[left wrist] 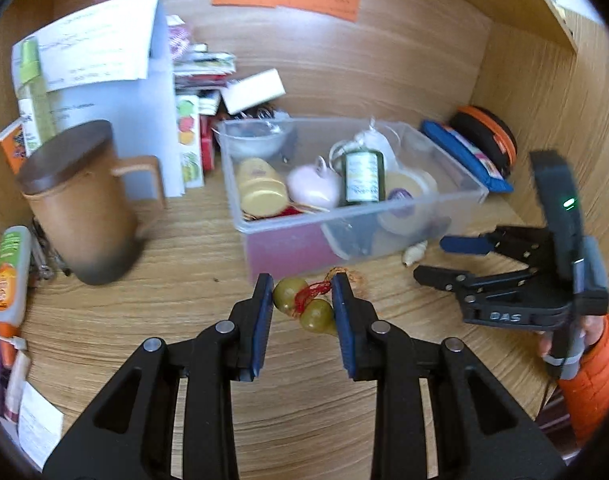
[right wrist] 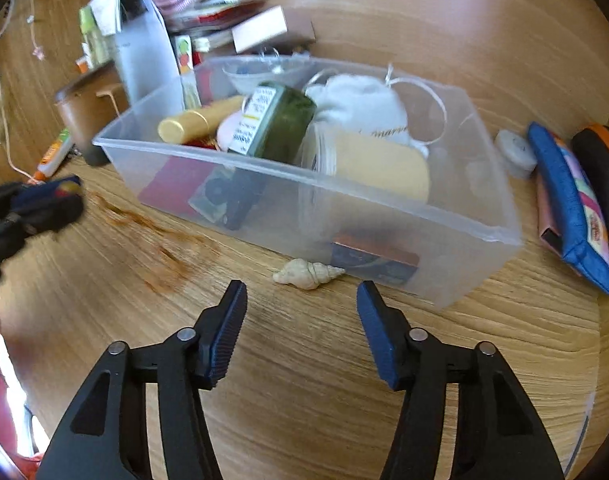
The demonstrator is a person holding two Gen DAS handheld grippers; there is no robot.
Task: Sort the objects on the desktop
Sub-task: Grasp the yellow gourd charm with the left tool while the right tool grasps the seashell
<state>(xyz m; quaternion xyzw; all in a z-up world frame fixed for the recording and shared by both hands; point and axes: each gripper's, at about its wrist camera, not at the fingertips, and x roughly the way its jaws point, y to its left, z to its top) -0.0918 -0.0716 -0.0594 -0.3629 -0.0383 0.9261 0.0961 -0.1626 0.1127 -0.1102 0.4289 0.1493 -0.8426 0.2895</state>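
In the left wrist view my left gripper (left wrist: 302, 290) is shut on a small gourd charm (left wrist: 304, 306), two olive-green bulbs tied with a red tassel cord, held above the wooden desk just before the clear plastic bin (left wrist: 284, 252). In the right wrist view that gripper (right wrist: 60, 196) is a blur at the left edge. My right gripper (right wrist: 302, 294) is open, with nothing between its blue pads. A cream spiral seashell (right wrist: 308, 274) lies on the desk just beyond its fingertips, against the bin's front wall (right wrist: 464, 260). The left wrist view has the right gripper (left wrist: 444, 260) beside the shell (left wrist: 414, 254).
The bin holds a green jar (right wrist: 280, 120), a gold tube (right wrist: 192, 122), a white pouch (right wrist: 360, 104) and a yellow-lidded jar (right wrist: 380, 166). A lidded brown mug (left wrist: 80, 200) stands left; papers and boxes are stacked behind. A blue pouch (right wrist: 568, 200) and black-orange case (left wrist: 492, 132) lie right.
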